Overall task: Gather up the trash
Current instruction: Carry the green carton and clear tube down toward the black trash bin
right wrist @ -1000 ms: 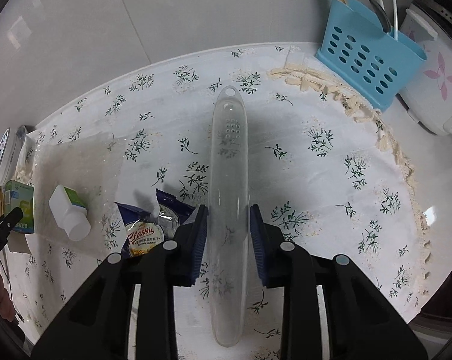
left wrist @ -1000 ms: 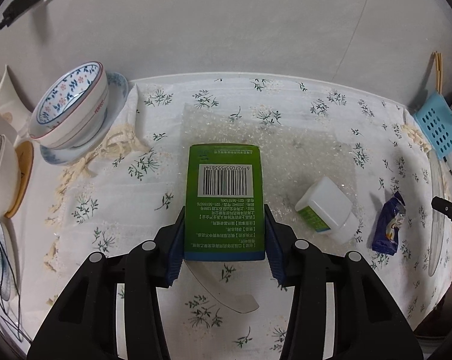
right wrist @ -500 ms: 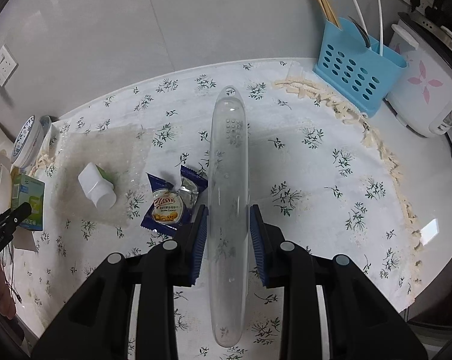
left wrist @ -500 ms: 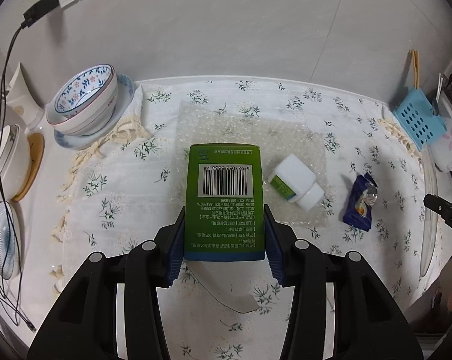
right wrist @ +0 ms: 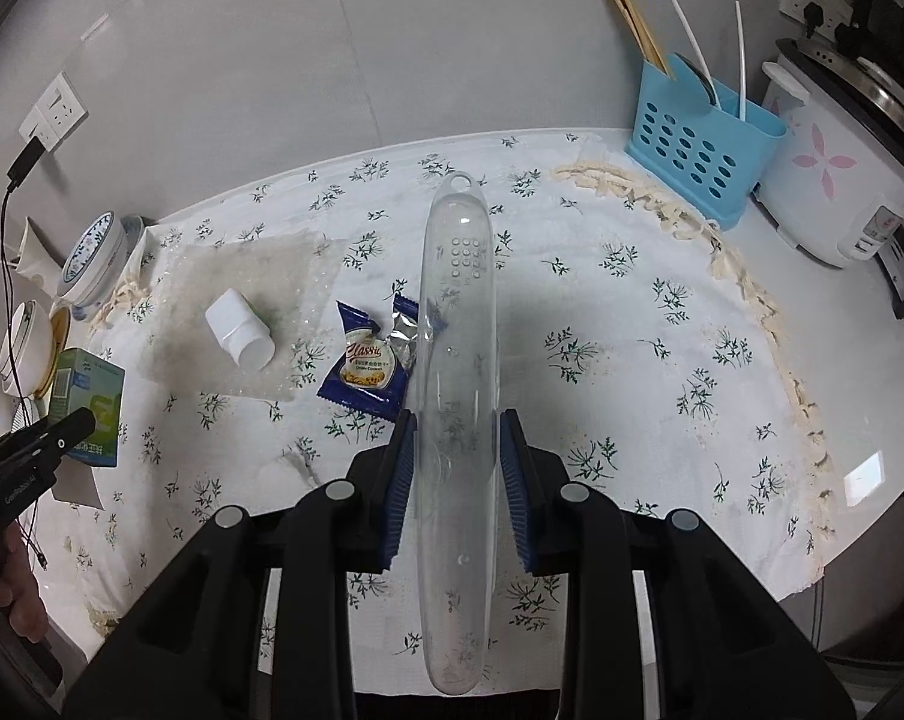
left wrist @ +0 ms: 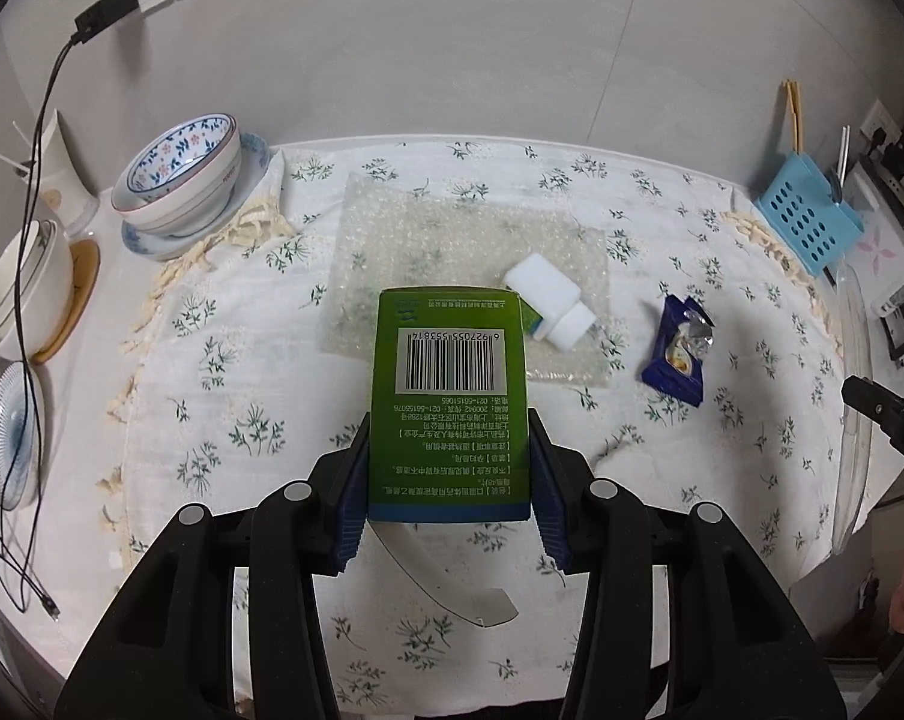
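Observation:
My left gripper [left wrist: 449, 474] is shut on a green box [left wrist: 449, 396] with a barcode, held above the floral tablecloth; the box also shows in the right wrist view [right wrist: 89, 405]. My right gripper [right wrist: 457, 468] is shut on a long clear plastic case [right wrist: 457, 360], held above the table. On the cloth lie a white bottle [left wrist: 551, 303] [right wrist: 239, 330] on a bubble-wrap sheet [left wrist: 452, 252] [right wrist: 242, 276], and a blue snack wrapper [left wrist: 677, 354] [right wrist: 368, 360].
Stacked bowls [left wrist: 179, 171] and plates [left wrist: 14, 438] stand at the left. A blue utensil holder [right wrist: 701, 144] and a rice cooker [right wrist: 842, 150] stand at the right. A cable [left wrist: 38, 138] hangs from wall sockets. The table's front edge [right wrist: 752, 594] is near.
Both grippers have risen and pulled back from the table with their objects held; more of the table and wall shows now.

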Demonstrator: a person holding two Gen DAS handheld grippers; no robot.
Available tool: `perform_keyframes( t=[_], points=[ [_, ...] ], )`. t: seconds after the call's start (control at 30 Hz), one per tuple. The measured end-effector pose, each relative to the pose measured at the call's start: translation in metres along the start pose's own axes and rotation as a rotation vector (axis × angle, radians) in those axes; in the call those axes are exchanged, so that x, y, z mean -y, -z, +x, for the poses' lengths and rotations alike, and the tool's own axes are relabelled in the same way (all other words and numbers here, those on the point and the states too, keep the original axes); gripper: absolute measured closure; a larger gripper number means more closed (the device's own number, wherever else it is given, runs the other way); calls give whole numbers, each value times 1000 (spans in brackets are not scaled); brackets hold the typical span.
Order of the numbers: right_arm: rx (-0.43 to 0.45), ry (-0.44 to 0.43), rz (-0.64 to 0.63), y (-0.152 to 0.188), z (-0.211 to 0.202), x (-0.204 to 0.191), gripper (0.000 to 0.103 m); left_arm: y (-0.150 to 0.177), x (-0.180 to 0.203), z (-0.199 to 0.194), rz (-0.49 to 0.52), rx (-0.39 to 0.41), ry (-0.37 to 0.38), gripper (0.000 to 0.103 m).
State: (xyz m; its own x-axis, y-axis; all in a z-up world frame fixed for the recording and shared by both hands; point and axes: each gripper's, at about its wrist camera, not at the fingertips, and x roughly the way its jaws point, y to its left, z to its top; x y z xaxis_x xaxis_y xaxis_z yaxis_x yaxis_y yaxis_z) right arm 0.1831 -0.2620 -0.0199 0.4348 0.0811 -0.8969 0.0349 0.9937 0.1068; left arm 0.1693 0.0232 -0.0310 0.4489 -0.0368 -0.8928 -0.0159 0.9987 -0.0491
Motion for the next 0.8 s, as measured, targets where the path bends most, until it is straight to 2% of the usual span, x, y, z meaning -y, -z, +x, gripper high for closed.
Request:
perform_keyframes(
  t=[0.43,0.8],
  points=[
    [7,-26,-8,44,-29,5,76,42,19,-25,7,0,13,58],
    [18,-15,-77,82,-51,1,76,83,30,-44,9,-11,10,58]
  ],
)
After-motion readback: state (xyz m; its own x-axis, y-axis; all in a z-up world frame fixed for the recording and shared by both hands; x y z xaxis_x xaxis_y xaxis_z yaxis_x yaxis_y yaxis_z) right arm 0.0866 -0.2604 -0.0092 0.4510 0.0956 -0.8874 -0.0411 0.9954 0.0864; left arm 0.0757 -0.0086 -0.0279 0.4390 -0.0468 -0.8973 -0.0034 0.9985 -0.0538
